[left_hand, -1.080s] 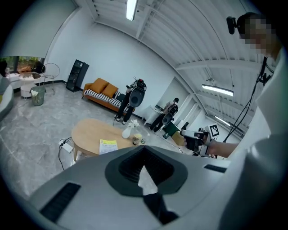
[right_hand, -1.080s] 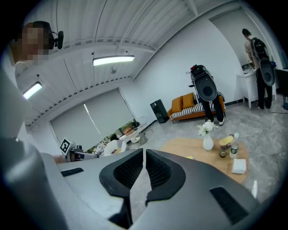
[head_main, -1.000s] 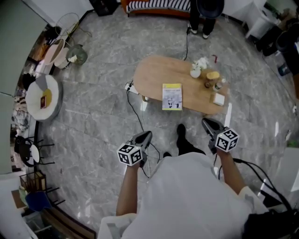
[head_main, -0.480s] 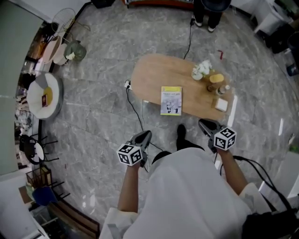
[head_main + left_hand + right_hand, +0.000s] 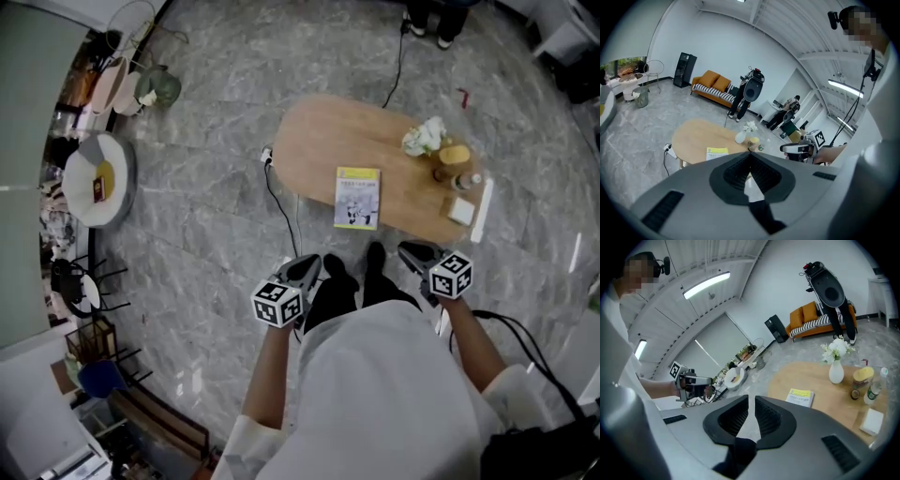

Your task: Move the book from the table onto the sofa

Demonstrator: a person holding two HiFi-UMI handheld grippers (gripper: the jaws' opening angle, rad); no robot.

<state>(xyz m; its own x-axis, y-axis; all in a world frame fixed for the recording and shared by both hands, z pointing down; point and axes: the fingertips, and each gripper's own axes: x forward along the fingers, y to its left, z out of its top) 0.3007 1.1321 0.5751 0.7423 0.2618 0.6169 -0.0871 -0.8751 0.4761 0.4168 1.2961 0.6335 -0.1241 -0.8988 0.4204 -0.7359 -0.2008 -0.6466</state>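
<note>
The book [image 5: 357,198], white with a yellow top band, lies flat on the near edge of the oval wooden table [image 5: 319,141]. Both grippers hang over the floor short of the table, pointing toward it, and neither touches the book. My left gripper [image 5: 305,270] is shut and empty, left of the book. My right gripper [image 5: 412,253] is empty too, its jaws together but for a thin slit, right of the book. The left gripper view shows the book [image 5: 717,152] beyond the shut jaws, with the orange sofa [image 5: 712,84] against the far wall. In the right gripper view the book [image 5: 800,397] is ahead to the right.
A vase of white flowers [image 5: 424,138], a jar, a bottle and a white box [image 5: 460,211] crowd the table's right end. A power strip [image 5: 267,155] and its cable lie on the floor by the table's left edge. A person's feet [image 5: 427,23] stand beyond the table.
Both grippers have come forward, nearer the table's near edge, and the wearer has stepped closer. The book lies where it did on the table.
</note>
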